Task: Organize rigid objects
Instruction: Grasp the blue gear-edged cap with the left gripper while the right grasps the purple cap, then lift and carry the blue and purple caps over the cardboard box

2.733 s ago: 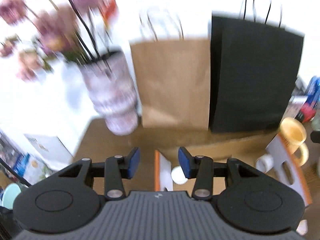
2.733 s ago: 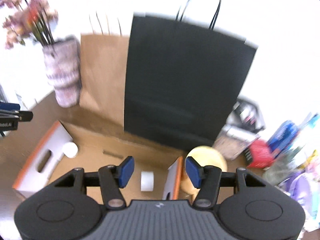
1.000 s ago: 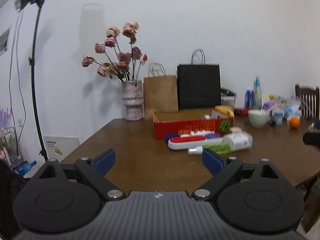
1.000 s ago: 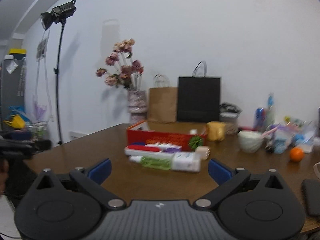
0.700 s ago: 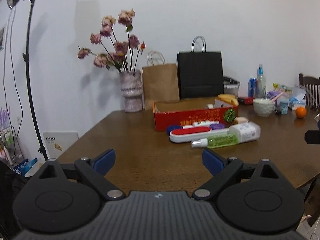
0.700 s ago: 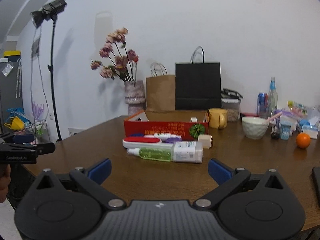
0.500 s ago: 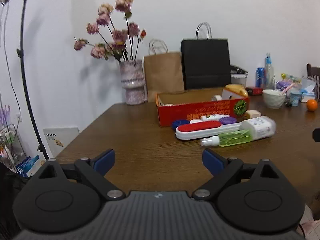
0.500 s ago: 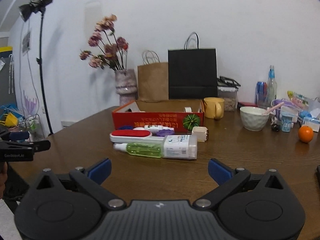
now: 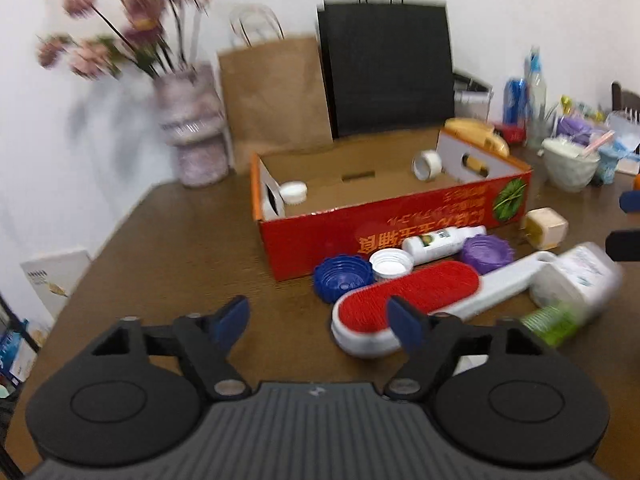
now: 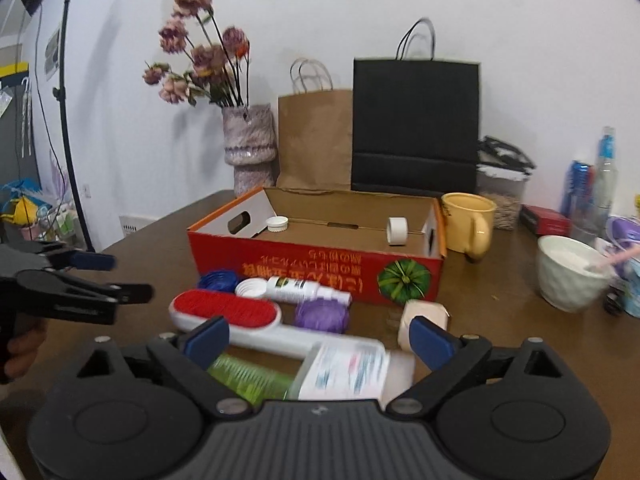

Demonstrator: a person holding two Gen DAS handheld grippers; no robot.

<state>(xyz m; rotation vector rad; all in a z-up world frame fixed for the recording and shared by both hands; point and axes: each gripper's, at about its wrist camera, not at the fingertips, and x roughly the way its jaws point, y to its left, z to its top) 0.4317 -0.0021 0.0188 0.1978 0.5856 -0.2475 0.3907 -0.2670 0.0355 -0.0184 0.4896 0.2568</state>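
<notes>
left gripper jaws apart and closing, nothing between the pads, over bare brown wooden table just left of the red-bristled white lint brush. right gripper spread wide, also closing, straddling the clear green-liquid bottle with white label without pinching it. beyond them: blue ridged cap, white cap, purple ridged cap, small white bottle, all near the red cardboard box.

Home dining table, flower vase, mug
</notes>
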